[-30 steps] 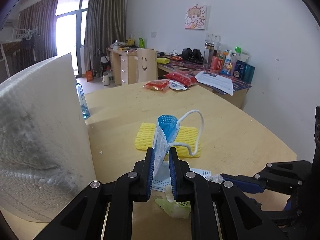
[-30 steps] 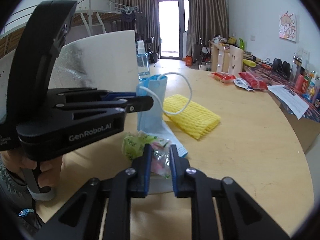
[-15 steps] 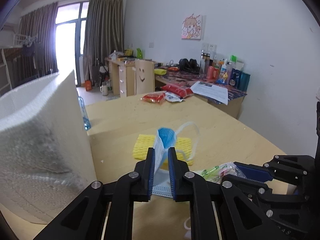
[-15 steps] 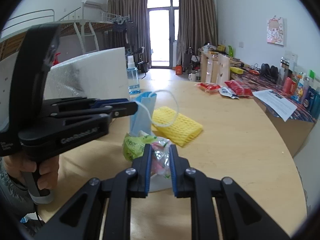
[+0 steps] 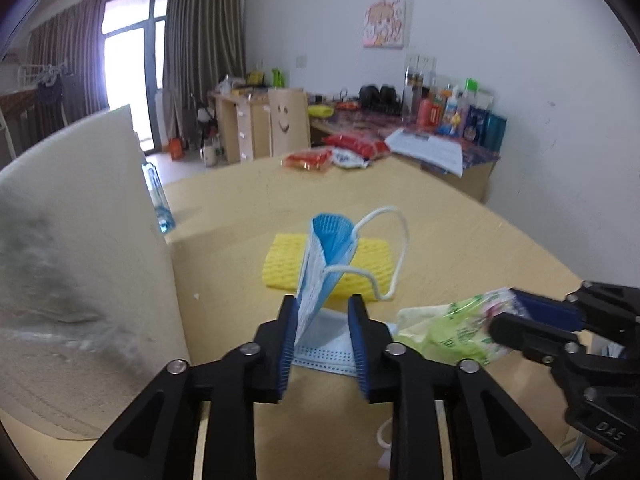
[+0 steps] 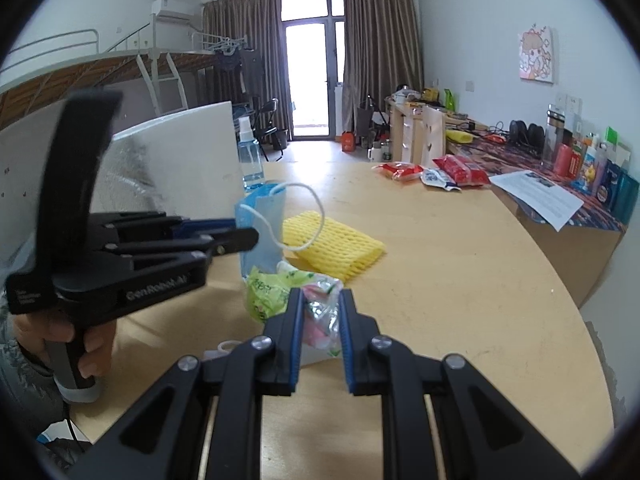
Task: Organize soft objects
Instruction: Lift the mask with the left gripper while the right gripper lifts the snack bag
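Observation:
A blue face mask (image 5: pixel 324 256) stands folded between the jaws of my left gripper (image 5: pixel 322 305). Those jaws are opening: the mask leans on the left pad, and a gap shows on its right side. A second mask (image 5: pixel 320 346) lies flat on the table under it. My right gripper (image 6: pixel 320 300) is shut on a crinkled green plastic packet (image 6: pixel 272 288), held just above the table to the right of the left gripper. A yellow foam net (image 5: pixel 374 254) lies behind the mask. The right wrist view shows the left gripper (image 6: pixel 244 230) beside the standing mask (image 6: pixel 260 220).
A tall white foam sheet (image 5: pixel 80 260) stands at the left, with a blue spray bottle (image 5: pixel 158 196) behind it. Red snack packets (image 5: pixel 332 152) lie at the far edge of the round wooden table (image 5: pixel 460 240). A hand (image 6: pixel 60 340) holds the left gripper's handle.
The left jaws have spread apart, so the mask sits loose between them. The right gripper has lifted the green packet a little, and it now shows beside the left gripper.

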A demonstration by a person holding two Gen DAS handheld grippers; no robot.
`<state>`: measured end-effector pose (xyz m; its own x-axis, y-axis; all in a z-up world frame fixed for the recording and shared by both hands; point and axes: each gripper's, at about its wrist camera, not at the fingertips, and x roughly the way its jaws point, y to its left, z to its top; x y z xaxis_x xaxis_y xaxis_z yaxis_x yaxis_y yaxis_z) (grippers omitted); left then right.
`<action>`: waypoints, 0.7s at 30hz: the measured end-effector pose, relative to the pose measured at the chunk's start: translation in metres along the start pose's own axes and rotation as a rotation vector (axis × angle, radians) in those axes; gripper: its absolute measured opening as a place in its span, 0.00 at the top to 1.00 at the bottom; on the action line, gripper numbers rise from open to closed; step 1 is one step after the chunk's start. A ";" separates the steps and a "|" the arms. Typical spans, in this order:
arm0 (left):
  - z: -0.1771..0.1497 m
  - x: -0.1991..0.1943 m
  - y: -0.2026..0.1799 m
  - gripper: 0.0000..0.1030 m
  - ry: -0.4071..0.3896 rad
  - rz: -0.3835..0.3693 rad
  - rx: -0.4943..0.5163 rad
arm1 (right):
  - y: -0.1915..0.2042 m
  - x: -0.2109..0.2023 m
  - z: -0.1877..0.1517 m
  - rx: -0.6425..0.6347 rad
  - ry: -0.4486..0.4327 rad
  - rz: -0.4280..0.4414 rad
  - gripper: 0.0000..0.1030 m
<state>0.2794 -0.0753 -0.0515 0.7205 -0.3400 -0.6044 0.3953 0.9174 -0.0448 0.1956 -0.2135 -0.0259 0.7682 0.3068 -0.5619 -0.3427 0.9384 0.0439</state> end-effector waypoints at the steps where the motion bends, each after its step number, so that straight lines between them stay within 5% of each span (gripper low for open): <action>1: 0.000 0.005 0.000 0.73 0.017 0.003 0.001 | -0.001 0.000 0.000 -0.001 -0.001 0.001 0.80; 7: 0.000 0.019 -0.007 0.73 0.057 0.007 0.034 | -0.005 -0.004 -0.001 0.016 -0.024 0.016 0.80; 9: 0.001 0.025 -0.005 0.92 0.078 0.000 0.023 | -0.008 -0.006 -0.002 0.026 -0.031 0.015 0.80; 12: 0.000 0.028 -0.004 0.97 0.083 0.012 0.028 | -0.009 -0.009 -0.004 0.037 -0.037 0.005 0.80; 21: 0.009 -0.015 -0.015 0.97 -0.055 0.010 0.063 | -0.010 -0.025 0.001 0.046 -0.078 -0.027 0.80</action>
<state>0.2680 -0.0861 -0.0347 0.7538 -0.3434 -0.5602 0.4220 0.9065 0.0123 0.1801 -0.2303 -0.0108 0.8171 0.2915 -0.4974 -0.2978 0.9521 0.0688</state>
